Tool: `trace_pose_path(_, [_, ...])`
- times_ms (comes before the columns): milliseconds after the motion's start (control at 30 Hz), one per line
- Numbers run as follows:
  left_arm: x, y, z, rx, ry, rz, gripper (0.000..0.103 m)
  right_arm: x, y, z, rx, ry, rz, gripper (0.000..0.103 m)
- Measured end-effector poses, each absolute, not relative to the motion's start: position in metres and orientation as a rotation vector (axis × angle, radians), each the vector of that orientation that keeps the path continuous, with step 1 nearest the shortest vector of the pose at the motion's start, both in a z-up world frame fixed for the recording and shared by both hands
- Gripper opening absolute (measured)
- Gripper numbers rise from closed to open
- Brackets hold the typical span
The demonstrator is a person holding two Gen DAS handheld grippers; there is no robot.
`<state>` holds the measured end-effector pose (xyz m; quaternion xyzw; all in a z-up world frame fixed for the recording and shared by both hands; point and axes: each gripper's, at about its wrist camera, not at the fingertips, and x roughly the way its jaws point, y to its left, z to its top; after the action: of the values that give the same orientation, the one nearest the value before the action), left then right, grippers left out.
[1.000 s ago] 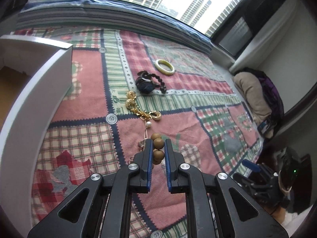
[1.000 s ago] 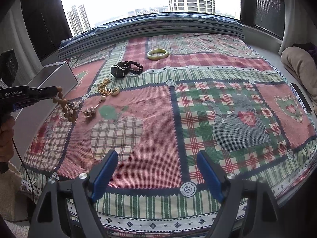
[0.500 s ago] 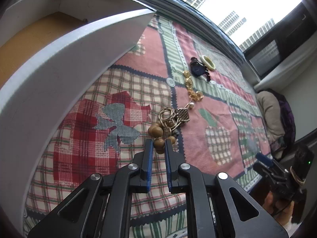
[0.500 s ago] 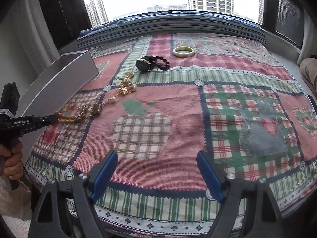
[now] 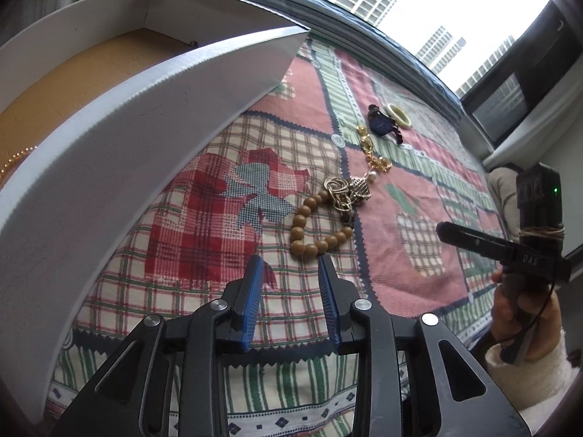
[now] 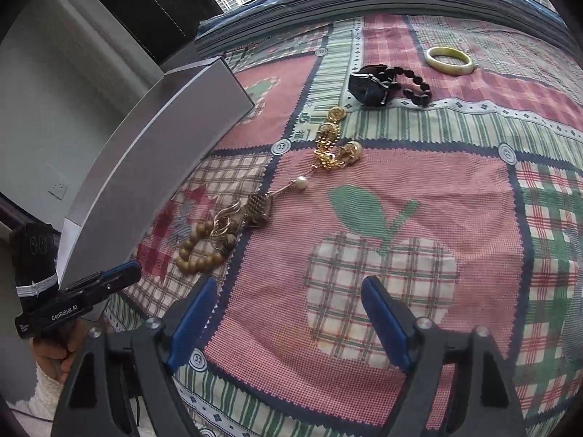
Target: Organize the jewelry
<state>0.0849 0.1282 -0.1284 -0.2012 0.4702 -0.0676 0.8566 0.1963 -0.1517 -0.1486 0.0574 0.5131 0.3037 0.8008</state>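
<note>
A brown wooden bead bracelet lies on the patchwork bedspread, tangled with a metal ring charm. My left gripper hovers just short of it. Its jaws are opening, nothing is between them, and the right fingertip is close to the nearest beads. My right gripper stands wide open and empty over the bedspread, to the right of the bracelet. Farther back lie a gold chain with a pearl, a black watch, a black bead bracelet and a pale green bangle.
A white box with a cardboard floor stands at the left of the jewelry; a thin gold bead chain lies in it. A hand in a white sleeve holds the right gripper. The bed's front edge is close below both grippers.
The left gripper carried the wooden bracelet toward the white box, dragging the ring charm along, then let it go onto the bedspread. The right gripper swung left, nearer the jewelry, and stayed open.
</note>
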Motion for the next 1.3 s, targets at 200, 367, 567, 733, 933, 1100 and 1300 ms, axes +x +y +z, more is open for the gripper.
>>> trace_pose_path(200, [0.077, 0.131, -0.131, -0.451, 0.982, -0.138, 0.034, 0.174, -0.068, -0.135, -0.099, 0.979, 0.873, 0.069])
trace_pose_path(367, [0.069, 0.139, -0.129, -0.474, 0.964, -0.133, 0.034, 0.192, -0.026, -0.155, -0.251, 0.951, 0.832, 0.043])
trace_pose_path(567, [0.063, 0.150, -0.131, -0.502, 0.956, -0.116, 0.034, 0.208, -0.025, -0.160, -0.287, 0.938, 0.754, 0.003])
trace_pose_path(733, [0.062, 0.153, -0.132, -0.511, 0.951, -0.117, 0.034, 0.222, -0.060, -0.123, -0.066, 0.935, 0.768, 0.003])
trace_pose_path(933, [0.058, 0.149, -0.128, -0.501, 0.943, -0.126, 0.034, 0.235, -0.086, -0.085, 0.107, 0.953, 0.828, 0.003])
trace_pose_path(1100, [0.058, 0.147, -0.127, -0.494, 0.943, -0.125, 0.034, 0.233, -0.104, -0.068, 0.275, 0.966, 0.911, 0.003])
trace_pose_path(1300, [0.057, 0.140, -0.124, -0.466, 0.943, -0.125, 0.034, 0.242, -0.111, -0.096, 0.158, 1.009, 0.753, 0.003])
